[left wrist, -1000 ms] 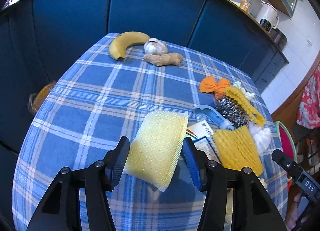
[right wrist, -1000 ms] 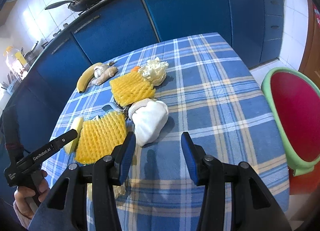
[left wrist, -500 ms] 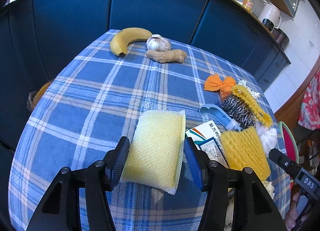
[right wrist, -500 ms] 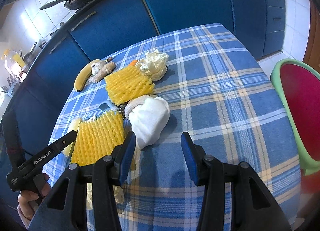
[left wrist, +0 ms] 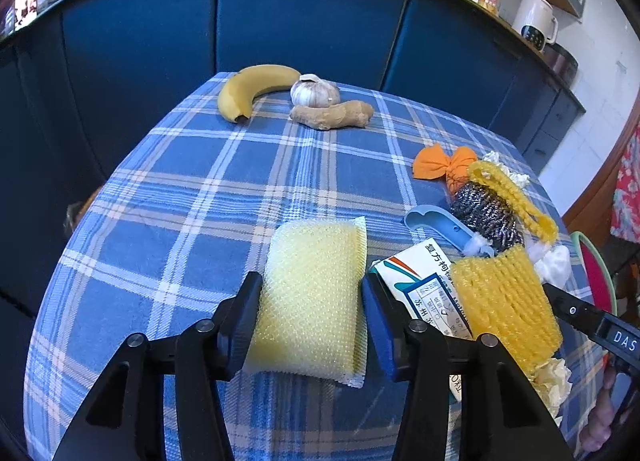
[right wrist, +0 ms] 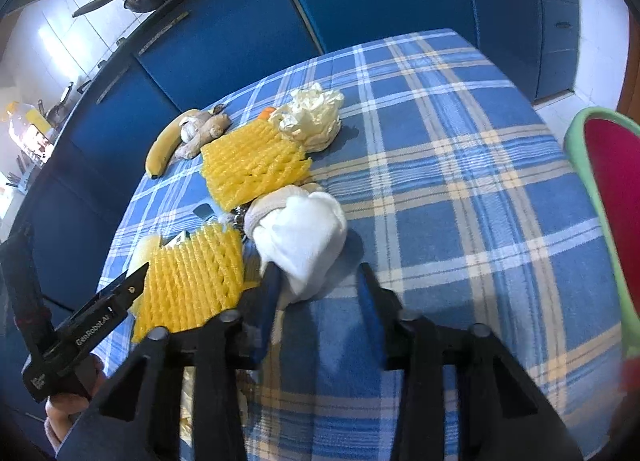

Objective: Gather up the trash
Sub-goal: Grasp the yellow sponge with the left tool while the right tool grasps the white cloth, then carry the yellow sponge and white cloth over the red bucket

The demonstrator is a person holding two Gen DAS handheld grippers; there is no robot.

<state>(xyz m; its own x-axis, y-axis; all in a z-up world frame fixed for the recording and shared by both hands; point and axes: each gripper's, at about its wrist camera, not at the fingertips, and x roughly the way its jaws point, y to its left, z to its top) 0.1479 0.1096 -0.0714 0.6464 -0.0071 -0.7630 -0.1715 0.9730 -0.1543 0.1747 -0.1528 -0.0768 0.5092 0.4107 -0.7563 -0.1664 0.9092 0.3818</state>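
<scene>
My left gripper (left wrist: 310, 313) is open, its jaws on either side of a pale yellow sponge (left wrist: 316, 293) that lies flat on the checked tablecloth. Right of it lie a small carton (left wrist: 420, 289) and a yellow foam fruit net (left wrist: 504, 301). My right gripper (right wrist: 318, 301) is open; a white balled cloth (right wrist: 304, 233) lies just ahead of its left finger. A second yellow net (right wrist: 252, 161), the first net (right wrist: 192, 281) and a crumpled cream wrapper (right wrist: 312, 117) lie beyond.
A banana (left wrist: 252, 89), garlic (left wrist: 314, 91) and ginger (left wrist: 332, 115) sit at the table's far edge. An orange scrap (left wrist: 444, 165), steel scourer (left wrist: 484, 213) and blue handle (left wrist: 444, 227) lie at the right. A green-rimmed red bin (right wrist: 612, 197) stands right of the table. Blue cabinets stand behind.
My left gripper has moved forward and its jaws now flank the sponge more closely. My right gripper has moved forward toward the white cloth.
</scene>
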